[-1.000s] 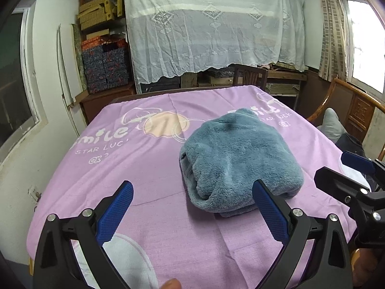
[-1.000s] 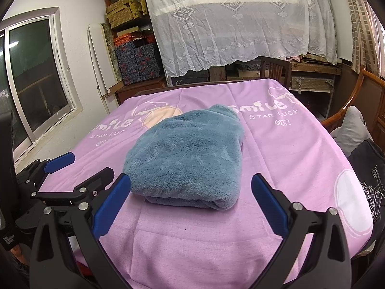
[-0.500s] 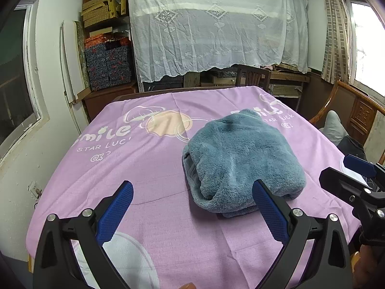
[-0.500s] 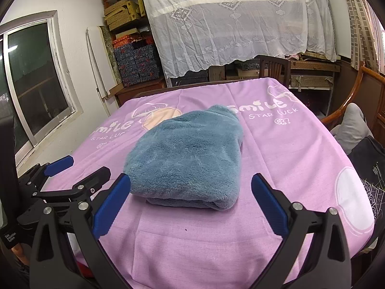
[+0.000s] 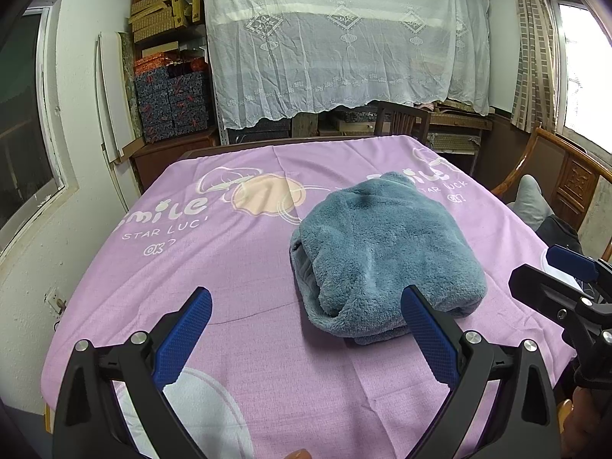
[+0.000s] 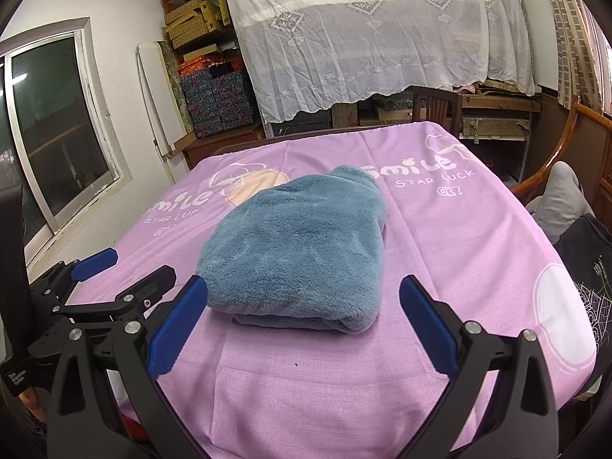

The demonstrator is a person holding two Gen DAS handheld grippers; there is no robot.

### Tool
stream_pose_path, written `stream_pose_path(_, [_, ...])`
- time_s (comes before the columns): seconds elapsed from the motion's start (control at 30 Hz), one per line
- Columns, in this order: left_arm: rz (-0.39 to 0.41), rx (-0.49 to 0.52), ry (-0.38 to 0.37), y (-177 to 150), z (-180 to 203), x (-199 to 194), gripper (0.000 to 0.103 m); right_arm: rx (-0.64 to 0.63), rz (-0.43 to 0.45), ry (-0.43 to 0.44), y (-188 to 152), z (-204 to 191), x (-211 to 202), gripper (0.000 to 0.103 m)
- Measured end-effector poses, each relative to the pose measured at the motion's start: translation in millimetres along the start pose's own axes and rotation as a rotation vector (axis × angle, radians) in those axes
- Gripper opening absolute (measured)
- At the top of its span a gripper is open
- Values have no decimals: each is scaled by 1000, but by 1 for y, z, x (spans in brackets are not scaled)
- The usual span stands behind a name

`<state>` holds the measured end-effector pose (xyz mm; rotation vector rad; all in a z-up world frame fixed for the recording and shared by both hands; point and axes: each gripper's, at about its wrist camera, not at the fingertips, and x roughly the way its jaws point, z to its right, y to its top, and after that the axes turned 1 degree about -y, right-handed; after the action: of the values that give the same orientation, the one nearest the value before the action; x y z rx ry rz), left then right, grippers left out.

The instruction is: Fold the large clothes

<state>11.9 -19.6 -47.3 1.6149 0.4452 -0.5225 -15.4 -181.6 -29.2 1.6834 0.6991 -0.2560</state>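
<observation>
A fluffy blue-grey garment (image 5: 386, 252) lies folded into a thick bundle on the purple tablecloth (image 5: 237, 252); it also shows in the right wrist view (image 6: 298, 252). My left gripper (image 5: 306, 306) is open and empty, held above the table's near edge, left of the bundle's near end. My right gripper (image 6: 302, 298) is open and empty, just short of the bundle's near folded edge. Each gripper shows at the edge of the other's view: the right gripper (image 5: 550, 279) and the left gripper (image 6: 122, 271).
The purple cloth (image 6: 459, 237) covers the whole table. A wooden chair (image 5: 401, 118) stands at the far side. A wooden armchair (image 5: 554, 176) and a grey cushion (image 6: 562, 199) are on the right. Shelves with boxes (image 5: 168, 107) and a lace curtain (image 5: 344, 46) are behind.
Both grippers have drawn back a little from the folded garment and stay open. The garment has not moved.
</observation>
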Motion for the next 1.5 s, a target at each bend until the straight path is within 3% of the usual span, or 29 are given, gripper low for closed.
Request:
stream_pose_path(1.03, [-2, 20, -26, -1, -2, 1, 99, -6, -10, 10, 0, -3, 3, 98])
stream_pose_path(1.17, [31, 16, 12, -2, -4, -2, 99, -7, -12, 11, 0, -4, 3, 98])
stream_pose_path(1.5, [-2, -7, -15, -1, -10, 0, 99, 1, -11, 15, -1, -4, 2, 98])
